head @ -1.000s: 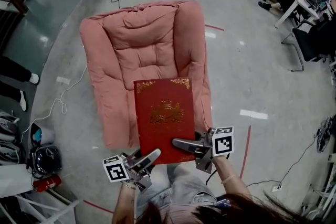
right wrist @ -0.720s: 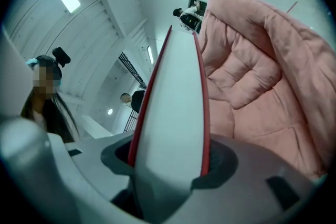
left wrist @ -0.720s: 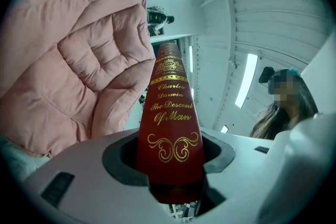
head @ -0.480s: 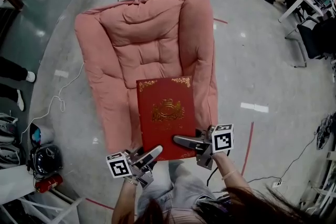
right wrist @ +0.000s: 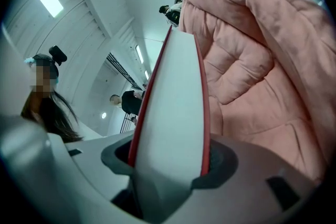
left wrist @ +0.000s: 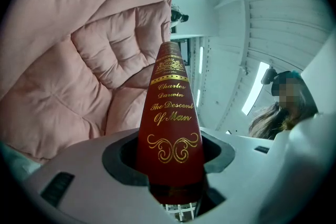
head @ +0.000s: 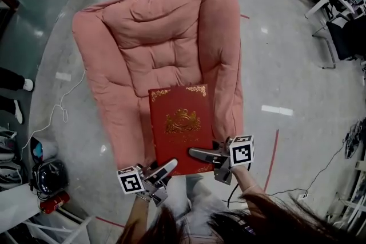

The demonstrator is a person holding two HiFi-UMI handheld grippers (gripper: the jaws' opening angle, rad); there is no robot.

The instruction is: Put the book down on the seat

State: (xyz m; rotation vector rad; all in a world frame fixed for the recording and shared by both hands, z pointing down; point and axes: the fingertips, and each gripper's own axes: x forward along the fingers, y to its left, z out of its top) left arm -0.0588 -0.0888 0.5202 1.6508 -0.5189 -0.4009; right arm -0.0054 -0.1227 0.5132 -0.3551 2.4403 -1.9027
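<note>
Grey office floor (head: 274,66), pink padded armchair (head: 217,37) viewed from above. Red book (head: 180,123) held flat over front of seat (head: 154,66), clamped at spine by left gripper (head: 170,167) and at page edge by right gripper (head: 194,153). Likely risk: if released unevenly or too far forward, book tipped off cushion.

The book (head: 178,123) is showing a deep red cover with a gold central emblem and gold corner ornament. Its spine is carrying gold lettering and scrollwork, and its page edge is showing white. The armchair (head: 154,37) is presenting tufted pink upholstery. The left gripper (head: 170,166) and right gripper (head: 193,152) are displaying black-and-white square markers on pale grey bodies. The floor (head: 286,66) is showing glossy grey with red lines.
</note>
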